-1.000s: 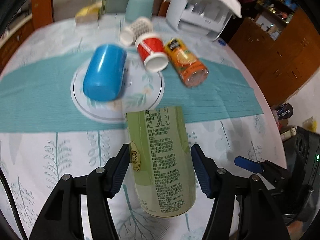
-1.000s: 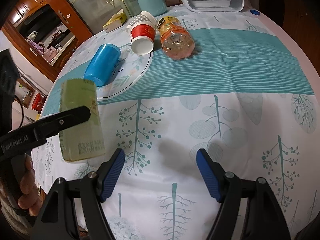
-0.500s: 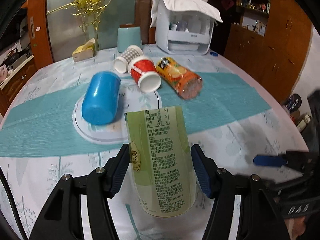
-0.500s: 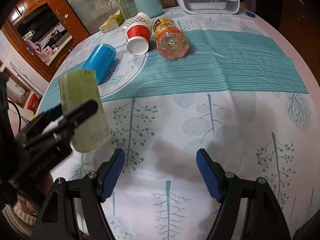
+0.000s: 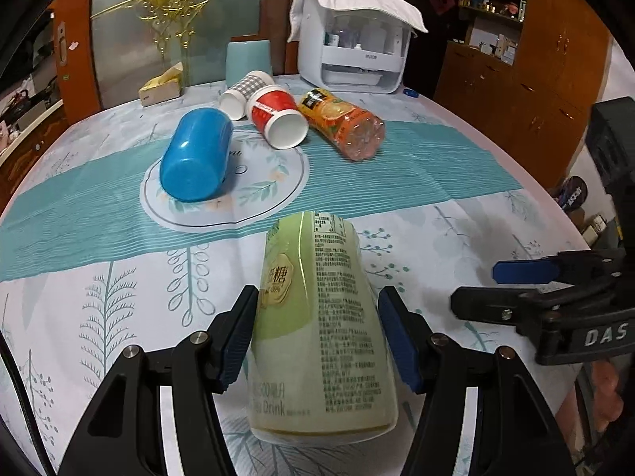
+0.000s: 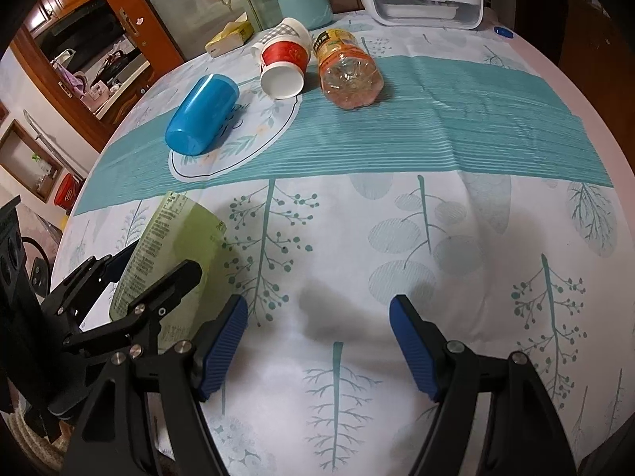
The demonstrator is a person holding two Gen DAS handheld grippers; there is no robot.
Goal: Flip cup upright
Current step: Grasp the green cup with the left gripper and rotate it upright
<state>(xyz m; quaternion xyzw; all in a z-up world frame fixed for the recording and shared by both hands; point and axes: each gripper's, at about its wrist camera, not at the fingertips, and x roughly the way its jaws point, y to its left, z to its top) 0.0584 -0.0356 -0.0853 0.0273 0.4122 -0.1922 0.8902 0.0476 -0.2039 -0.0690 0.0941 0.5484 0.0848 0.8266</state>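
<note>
Our left hand-held gripper (image 5: 317, 333) is clamped on the pale green paper cup with printed text (image 5: 321, 325), holding it tilted above the table (image 5: 119, 277). Our right hand-held gripper (image 6: 317, 341) hangs with fingers apart, gripping nothing. At 11 o'clock the blue plastic cup (image 5: 196, 154) lies on its side.
</note>
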